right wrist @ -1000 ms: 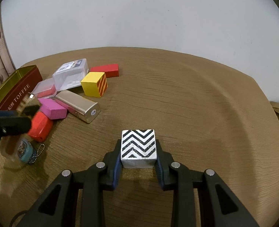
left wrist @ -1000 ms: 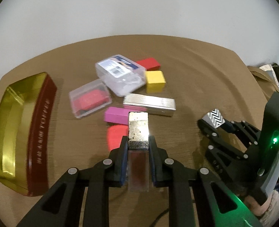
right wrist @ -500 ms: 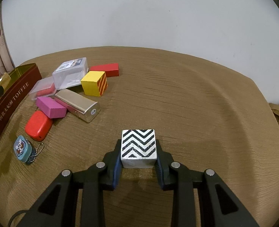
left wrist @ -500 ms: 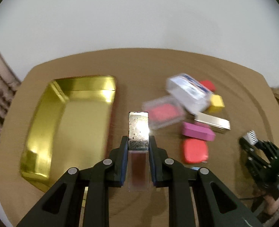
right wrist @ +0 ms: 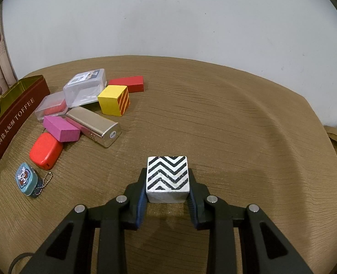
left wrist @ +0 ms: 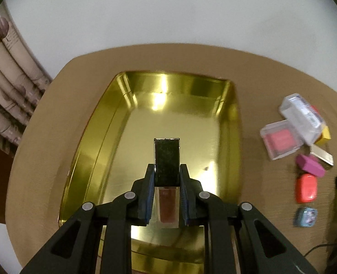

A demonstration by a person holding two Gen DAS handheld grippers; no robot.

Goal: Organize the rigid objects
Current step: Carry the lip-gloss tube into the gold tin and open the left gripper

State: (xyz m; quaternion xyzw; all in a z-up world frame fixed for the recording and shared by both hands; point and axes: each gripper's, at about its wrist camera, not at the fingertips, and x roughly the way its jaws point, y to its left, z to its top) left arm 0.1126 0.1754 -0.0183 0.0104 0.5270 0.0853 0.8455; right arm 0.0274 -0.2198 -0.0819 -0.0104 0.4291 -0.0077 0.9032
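My left gripper (left wrist: 167,171) is shut on a lip gloss tube (left wrist: 167,159) with a dark cap and holds it above the inside of the gold tin tray (left wrist: 214,91). My right gripper (right wrist: 167,182) is shut on a white cube with black zigzag stripes (right wrist: 167,175), low over the brown table. The tray's red TOFFEE side (right wrist: 15,121) shows at the left of the right wrist view.
A pile lies right of the tray: two clear plastic boxes (right wrist: 86,86), a red block (right wrist: 128,83), a yellow cube (right wrist: 113,100), a silver case (right wrist: 95,125), a pink block (right wrist: 61,129), a red case (right wrist: 46,150) and a small blue tin (right wrist: 26,179).
My left gripper has swung left with the tube, from over the pile to above the gold tray. My right gripper and its cube have stayed still.
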